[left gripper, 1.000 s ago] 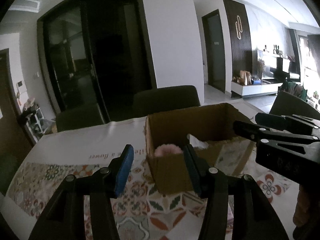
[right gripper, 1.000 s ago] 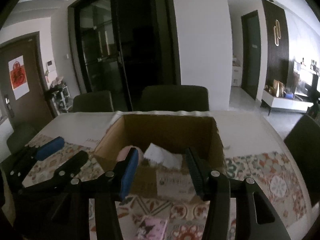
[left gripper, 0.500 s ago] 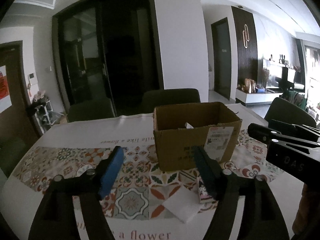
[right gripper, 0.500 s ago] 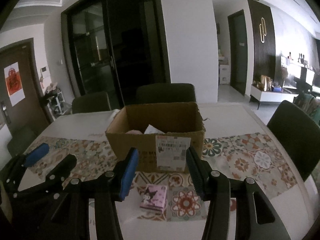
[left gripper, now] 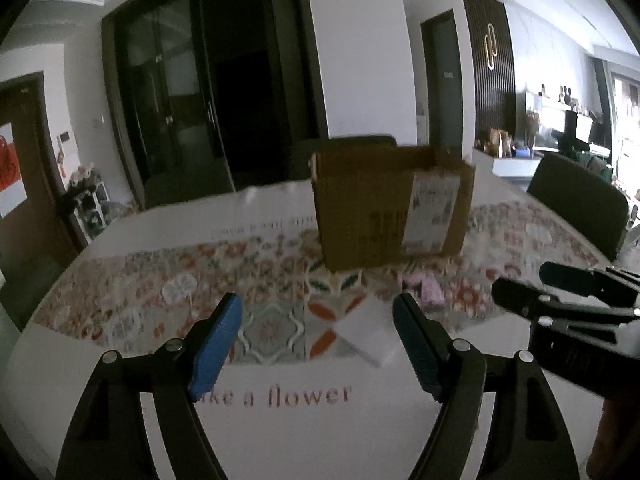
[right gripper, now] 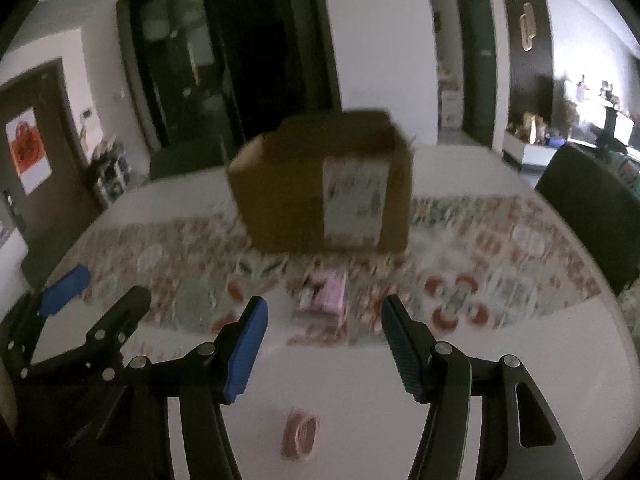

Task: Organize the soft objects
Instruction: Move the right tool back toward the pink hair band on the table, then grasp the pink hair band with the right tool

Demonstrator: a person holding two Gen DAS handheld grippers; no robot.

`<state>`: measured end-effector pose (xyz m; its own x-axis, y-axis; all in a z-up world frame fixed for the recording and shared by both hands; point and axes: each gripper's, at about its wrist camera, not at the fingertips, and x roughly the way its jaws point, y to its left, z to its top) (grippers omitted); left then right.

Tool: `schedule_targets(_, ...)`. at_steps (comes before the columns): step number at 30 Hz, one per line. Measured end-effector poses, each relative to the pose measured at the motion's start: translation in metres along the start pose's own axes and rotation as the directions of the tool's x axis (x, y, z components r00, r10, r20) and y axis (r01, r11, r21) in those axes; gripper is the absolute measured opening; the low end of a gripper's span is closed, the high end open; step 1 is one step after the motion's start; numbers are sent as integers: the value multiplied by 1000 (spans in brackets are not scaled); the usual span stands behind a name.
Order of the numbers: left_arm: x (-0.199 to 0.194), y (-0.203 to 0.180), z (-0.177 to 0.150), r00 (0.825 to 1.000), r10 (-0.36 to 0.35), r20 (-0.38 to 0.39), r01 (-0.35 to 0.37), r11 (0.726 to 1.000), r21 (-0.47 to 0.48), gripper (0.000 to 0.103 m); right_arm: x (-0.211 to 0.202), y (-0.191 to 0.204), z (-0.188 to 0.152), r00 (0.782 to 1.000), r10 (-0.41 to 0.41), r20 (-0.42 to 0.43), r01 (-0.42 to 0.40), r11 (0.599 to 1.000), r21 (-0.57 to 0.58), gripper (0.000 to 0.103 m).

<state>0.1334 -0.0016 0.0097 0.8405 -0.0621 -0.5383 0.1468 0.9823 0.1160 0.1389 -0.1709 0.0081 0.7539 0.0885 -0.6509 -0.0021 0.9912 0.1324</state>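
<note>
A brown cardboard box (left gripper: 390, 208) with a white label stands on the patterned tablecloth; it also shows in the right wrist view (right gripper: 326, 192). A white flat pad (left gripper: 370, 330) lies in front of it, between the open jaws of my left gripper (left gripper: 318, 340). A pink printed pack (right gripper: 325, 294) lies ahead of my open, empty right gripper (right gripper: 323, 338), which also shows at the right of the left wrist view (left gripper: 532, 286). A small pink roll (right gripper: 300, 436) lies on the white table edge below it. The box contents are hidden.
Dark chairs stand behind the table (left gripper: 348, 144) and at its right side (right gripper: 592, 208). The white table edge (left gripper: 280, 420) carries printed words. Dark glass doors fill the back wall. My left gripper shows at the left of the right wrist view (right gripper: 92, 292).
Both grippers have pulled back and down from above the box towards the near table edge. The white pad, pink pack and pink roll have come into view.
</note>
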Motion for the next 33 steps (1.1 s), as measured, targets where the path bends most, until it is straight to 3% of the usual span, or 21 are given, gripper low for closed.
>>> schedule_targets(6, 7, 2, -30, 997, -6, -79, 6, 1000, -10, 78, 16, 5, -34, 993, 24, -112, -23, 1000, 2, 61)
schedule_targets(20, 22, -2, -57, 990, -1, -139, 0, 1000, -6, 78, 46, 11, -83, 963, 45, -267, -45, 999, 4, 58)
schedule_targets(26, 32, -5, -62, 985, -9, -170, 8, 1000, -5, 78, 58, 9, -91, 953, 45, -301, -45, 999, 6, 42)
schedule_targets(31, 39, -7, -64, 982, -16, -188, 16, 1000, -3, 78, 65, 7, -95, 944, 61, -324, -59, 998, 17, 14)
schedule_targets(33, 42, -9, -64, 980, -20, -196, 20, 1000, -1, 78, 66, 5, -95, 944, 70, -323, -64, 998, 29, 11)
